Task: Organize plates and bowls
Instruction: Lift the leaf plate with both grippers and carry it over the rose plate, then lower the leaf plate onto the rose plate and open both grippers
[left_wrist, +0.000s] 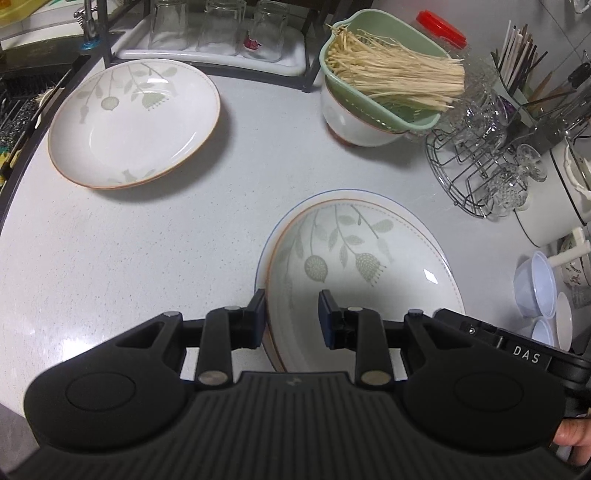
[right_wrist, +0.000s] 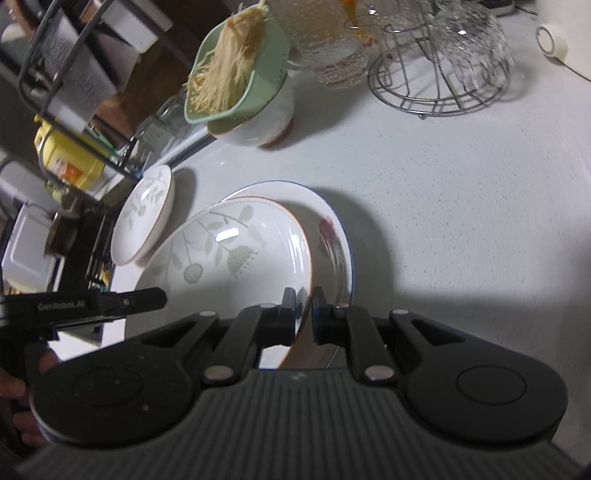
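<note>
A leaf-patterned plate with an orange rim (left_wrist: 369, 266) (right_wrist: 229, 258) rests tilted in a larger blue-rimmed plate (left_wrist: 288, 214) (right_wrist: 332, 229) on the white counter. My left gripper (left_wrist: 293, 317) straddles its near-left rim, one pad outside and one on the sloping inside, jaws partly apart but closed on it. At the plate's right rim, my right gripper (right_wrist: 303, 314) is shut tight on the edge. A second leaf plate (left_wrist: 136, 122) (right_wrist: 144, 218) lies apart at the far left. A white bowl (left_wrist: 354, 122) (right_wrist: 258, 125) carries a green strainer (left_wrist: 384, 37) of enoki mushrooms.
A wire rack of glass cups (left_wrist: 480, 166) (right_wrist: 439, 74) stands at the right, with a chopstick holder (left_wrist: 517, 66) and a white pot (left_wrist: 554, 206) behind it. Small white bowls (left_wrist: 539, 288) sit at the right edge. Upturned glasses on a tray (left_wrist: 214, 33) line the back. The sink (left_wrist: 22, 103) is at the left.
</note>
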